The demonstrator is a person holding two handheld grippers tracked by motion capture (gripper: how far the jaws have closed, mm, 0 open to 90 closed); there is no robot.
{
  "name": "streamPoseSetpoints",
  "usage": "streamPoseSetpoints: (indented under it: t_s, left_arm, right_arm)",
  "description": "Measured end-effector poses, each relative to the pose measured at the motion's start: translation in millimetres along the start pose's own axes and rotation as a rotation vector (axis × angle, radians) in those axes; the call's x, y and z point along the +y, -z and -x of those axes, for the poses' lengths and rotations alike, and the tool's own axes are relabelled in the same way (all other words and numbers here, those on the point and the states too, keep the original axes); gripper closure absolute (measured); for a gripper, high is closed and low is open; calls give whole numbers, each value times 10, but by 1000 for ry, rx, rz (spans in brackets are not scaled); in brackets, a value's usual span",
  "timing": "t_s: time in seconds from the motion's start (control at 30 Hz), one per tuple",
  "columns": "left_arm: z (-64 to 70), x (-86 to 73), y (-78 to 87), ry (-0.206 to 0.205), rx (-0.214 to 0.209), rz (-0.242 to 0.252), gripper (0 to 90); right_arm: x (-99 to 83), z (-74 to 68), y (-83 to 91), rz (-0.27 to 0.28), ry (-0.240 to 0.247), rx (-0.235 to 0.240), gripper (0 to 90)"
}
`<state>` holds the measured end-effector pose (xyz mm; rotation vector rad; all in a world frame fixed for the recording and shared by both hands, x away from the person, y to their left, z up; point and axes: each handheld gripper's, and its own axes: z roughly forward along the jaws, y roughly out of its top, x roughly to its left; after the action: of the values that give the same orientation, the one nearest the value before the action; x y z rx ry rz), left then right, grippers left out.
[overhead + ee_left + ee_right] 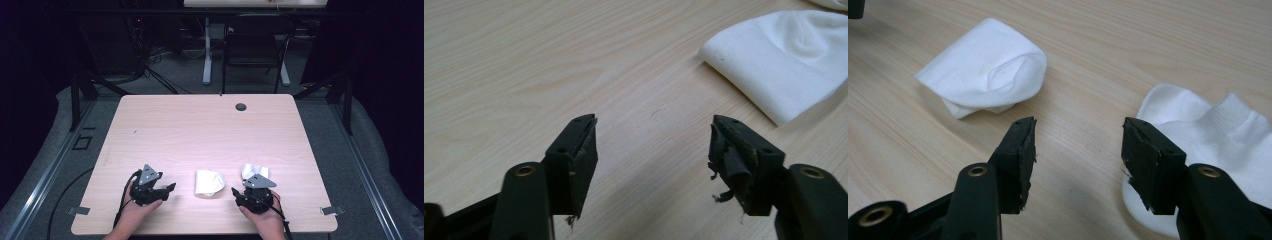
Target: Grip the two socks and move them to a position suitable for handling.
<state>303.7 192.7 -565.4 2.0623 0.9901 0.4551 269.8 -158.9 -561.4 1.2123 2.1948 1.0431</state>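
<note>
Two white socks lie near the table's front edge. One folded sock [208,182] [791,60] [985,67] rests between my two grippers. The other sock [253,170] [1208,132] lies flat just beyond my right gripper [234,191] [1078,150], partly under its right jaw. My left gripper [171,187] [654,142] rests on the wood to the left of the folded sock, apart from it. Both grippers are open with nothing between their jaws.
The light wooden table [200,130] has a small round grommet hole [241,107] near its far edge. A black chair [256,47] and a white table leg [207,50] stand on the floor beyond the table.
</note>
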Motion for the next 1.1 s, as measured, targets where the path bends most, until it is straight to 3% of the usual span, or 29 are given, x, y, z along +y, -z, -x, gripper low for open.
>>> streamPoseSetpoints:
  t_s: [0.17,0.37,0.4,0.57,0.7,0.8,0.93,1.1]
  left_arm:
    - [-17,-26,-10,11,-9,0,414]
    - [-6,-32,-16,2,-1,6,419]
    - [9,-25,-17,12,-20,7,421]
    - [47,0,-17,-1,-8,-3,434]
    - [69,43,-7,12,-27,21,475]
    - [140,115,-35,13,-47,25,488]
    - [226,182,-78,-3,-43,21,499]
    - [380,294,-213,-17,-65,5,552]
  right_arm:
    - [8,14,-55,-33,-5,-12,486]
    - [1,17,-73,-47,-34,22,490]
    - [-3,3,-70,-39,-26,10,495]
    - [11,1,-59,-26,-15,1,500]
    - [15,11,-59,-24,-25,-4,514]
    - [16,28,-63,-32,-14,-20,521]
    - [18,36,-63,-27,-15,-16,527]
    - [20,48,-54,-21,-46,8,555]
